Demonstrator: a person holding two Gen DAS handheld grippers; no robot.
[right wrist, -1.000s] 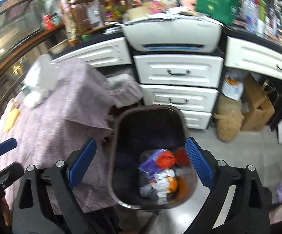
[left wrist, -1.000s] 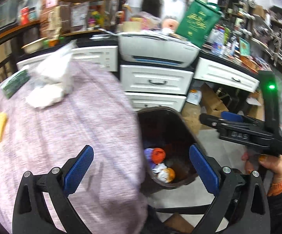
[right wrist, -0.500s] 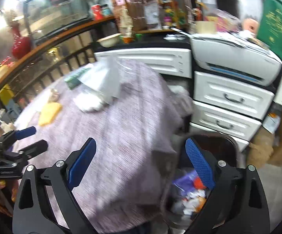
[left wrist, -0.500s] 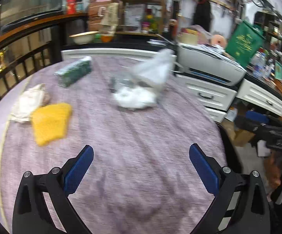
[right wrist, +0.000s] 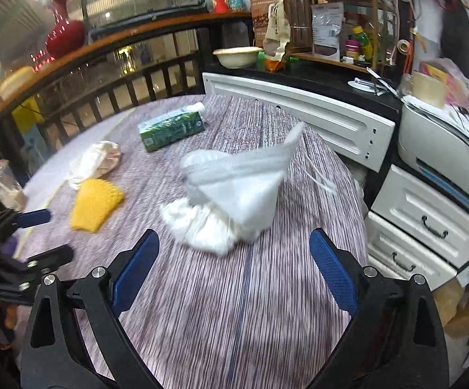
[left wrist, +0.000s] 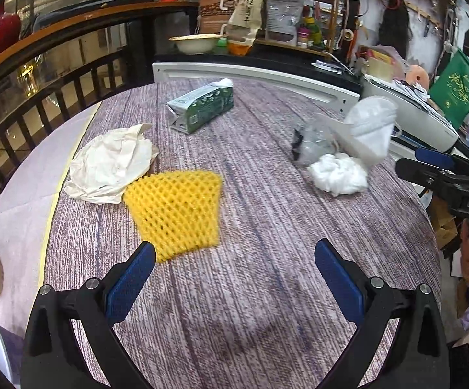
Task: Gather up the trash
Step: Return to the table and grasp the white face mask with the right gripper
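left wrist view: left gripper (left wrist: 234, 269) spread wide and empty above the purple woven tablecloth (left wrist: 267, 227), yellow foam mesh sleeve (left wrist: 174, 207) just beyond its left finger, crumpled cream paper (left wrist: 111, 165) touching the sleeve's far-left; right wrist view: right gripper (right wrist: 234, 259) likewise wide and empty, crumpled white tissue wad (right wrist: 202, 227) between its fingertips, green carton (right wrist: 171, 129) far left.

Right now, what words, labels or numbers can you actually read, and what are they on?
"DAS": on the right hand-held gripper, seen from the left wrist.
Green carton: print too small to read.
Green bag: gold characters, not legible.
Shelf packets: dark characters, blurred.
Nothing else is readable.
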